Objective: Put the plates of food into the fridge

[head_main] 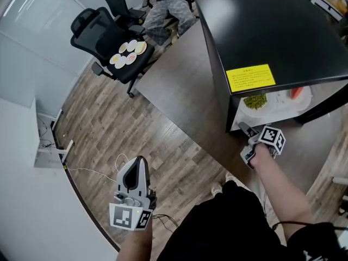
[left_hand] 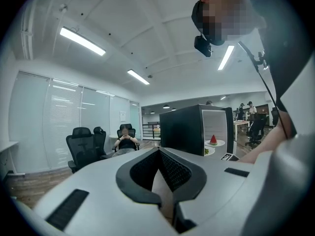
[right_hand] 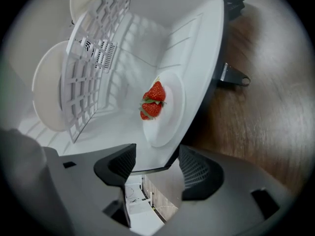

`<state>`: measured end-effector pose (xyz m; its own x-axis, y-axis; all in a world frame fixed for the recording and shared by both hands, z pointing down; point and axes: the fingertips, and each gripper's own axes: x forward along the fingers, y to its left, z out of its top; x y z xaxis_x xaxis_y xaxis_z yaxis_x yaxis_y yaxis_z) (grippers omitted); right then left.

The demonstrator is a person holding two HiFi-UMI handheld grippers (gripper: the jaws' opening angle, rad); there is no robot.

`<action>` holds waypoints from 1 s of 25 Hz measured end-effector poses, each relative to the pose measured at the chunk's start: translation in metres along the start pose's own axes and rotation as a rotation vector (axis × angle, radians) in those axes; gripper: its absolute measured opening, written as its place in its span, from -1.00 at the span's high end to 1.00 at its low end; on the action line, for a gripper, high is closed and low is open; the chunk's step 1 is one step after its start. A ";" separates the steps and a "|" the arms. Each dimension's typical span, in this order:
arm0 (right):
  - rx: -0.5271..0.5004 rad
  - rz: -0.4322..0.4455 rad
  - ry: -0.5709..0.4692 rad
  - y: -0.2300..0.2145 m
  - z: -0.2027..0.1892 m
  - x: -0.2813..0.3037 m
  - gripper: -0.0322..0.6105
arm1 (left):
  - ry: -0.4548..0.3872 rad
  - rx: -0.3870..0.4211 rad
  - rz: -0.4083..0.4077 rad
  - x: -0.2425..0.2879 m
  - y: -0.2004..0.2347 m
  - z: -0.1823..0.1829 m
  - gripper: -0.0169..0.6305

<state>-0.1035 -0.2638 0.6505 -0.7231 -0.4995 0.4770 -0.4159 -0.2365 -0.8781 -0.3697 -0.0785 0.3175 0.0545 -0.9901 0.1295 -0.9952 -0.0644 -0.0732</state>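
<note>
Right gripper point(right_hand: 155, 163) stands wide open, gripping nothing; the strawberry plate point(right_hand: 172, 109) sits just ahead of it, inside the fridge point(right_hand: 197, 38). Best to draw straight back with jaws clear of its rim, then go for the plates point(head_main: 128, 53) on the far chair point(head_main: 87, 26).

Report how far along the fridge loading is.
Done: a strawberry plate and a plate of greens sit inside the fridge. In hand: nothing; the right claw is open at the fridge mouth, and the left claw is shut and empty. Left: several plates of food wait on the office chair across the floor.
</note>
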 end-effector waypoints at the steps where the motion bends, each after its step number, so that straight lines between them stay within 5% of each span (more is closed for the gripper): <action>1: 0.001 0.007 -0.005 -0.001 -0.001 -0.003 0.10 | -0.002 -0.001 -0.003 -0.002 -0.001 0.000 0.93; 8: -0.041 0.054 -0.047 0.004 -0.002 -0.026 0.10 | -0.025 -0.006 -0.039 -0.003 -0.009 0.004 0.93; 15: -0.212 0.145 -0.098 0.030 -0.009 -0.062 0.11 | -0.064 -0.012 -0.113 -0.006 -0.025 0.003 0.93; 25: -0.560 0.148 -0.273 0.034 0.006 -0.162 0.11 | -0.097 -0.062 -0.279 -0.003 -0.080 -0.008 0.93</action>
<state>0.0022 -0.1960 0.5432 -0.6595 -0.7051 0.2607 -0.6005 0.2856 -0.7469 -0.2905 -0.0698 0.3305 0.3310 -0.9428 0.0407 -0.9436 -0.3307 0.0132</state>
